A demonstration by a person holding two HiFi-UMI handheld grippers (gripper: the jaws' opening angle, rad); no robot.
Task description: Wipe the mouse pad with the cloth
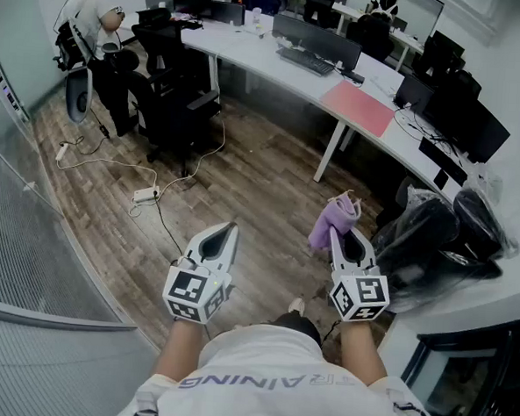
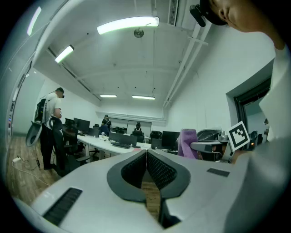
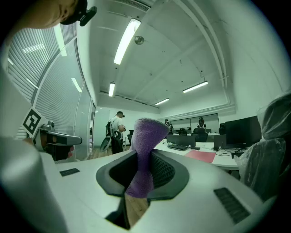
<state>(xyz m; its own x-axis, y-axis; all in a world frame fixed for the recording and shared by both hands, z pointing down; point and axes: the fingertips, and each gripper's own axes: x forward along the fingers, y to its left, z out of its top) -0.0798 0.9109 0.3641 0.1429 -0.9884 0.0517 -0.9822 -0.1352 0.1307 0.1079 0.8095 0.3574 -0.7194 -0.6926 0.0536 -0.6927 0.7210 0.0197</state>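
Found right gripper (image 1: pixel 334 235) clamped on purple cloth (image 1: pixel 334 218), well short of the white desk (image 1: pixel 252 51). Found left gripper (image 1: pixel 232 230) closed, empty. Located pink mouse pad (image 1: pixel 358 107) at that desk's near edge. Judged likely to skid off the desk if wiped unsteadied.

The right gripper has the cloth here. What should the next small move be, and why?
Probably carry the right gripper forward toward the pink mouse pad on the white desk. Its jaws are shut on the purple cloth, but it hangs over the wooden floor, well short of the pad. The left gripper is shut and empty.
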